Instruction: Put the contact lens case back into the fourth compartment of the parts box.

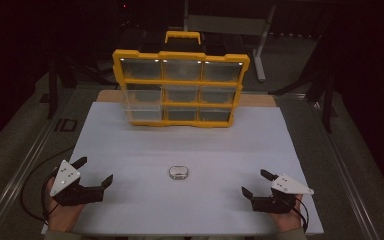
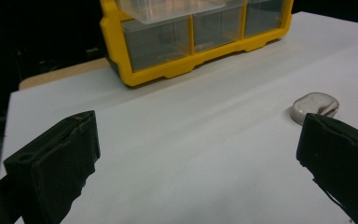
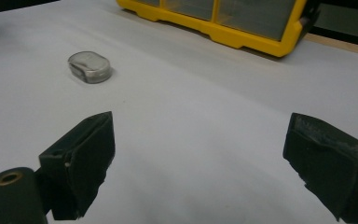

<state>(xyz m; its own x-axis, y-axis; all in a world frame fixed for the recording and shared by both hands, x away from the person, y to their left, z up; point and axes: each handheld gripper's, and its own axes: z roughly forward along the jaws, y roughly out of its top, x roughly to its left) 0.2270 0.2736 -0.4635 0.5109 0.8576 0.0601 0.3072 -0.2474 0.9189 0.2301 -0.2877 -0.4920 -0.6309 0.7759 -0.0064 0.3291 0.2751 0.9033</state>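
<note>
landmark: small metal tin (image 1: pixel 178 172), rounded, lying flat on the white surface (image 1: pixel 130 150)
left claw (image 1: pixel 96 171): near side of the tin and off to its left, well apart from it; jaws spread wide, nothing between them
right claw (image 1: pixel 256 182): near side of the tin and off to its right, well apart; jaws also wide, empty
left gripper view: tin (image 2: pixel 316 106) sits just beyond the tip of one jaw, not touched
right gripper view: tin (image 3: pixel 89 66) ahead and off to the side, clear surface between it and the jaws
organizer: yellow compartment case (image 1: pixel 180 87) stands on the far side of the tin, tilted back; one clear bin on its left side sticks out a bit
tin lid: looks shut, can't confirm from here
step: judged as pre-grasp. Both claws parked either side, tin untouched
next move: one claw needs to close in on the tin, line its jaws across the short sides, come down low since the tin is flat, then pinch
watch: low smooth tin may skid on the surface if only one pad lands first
</note>
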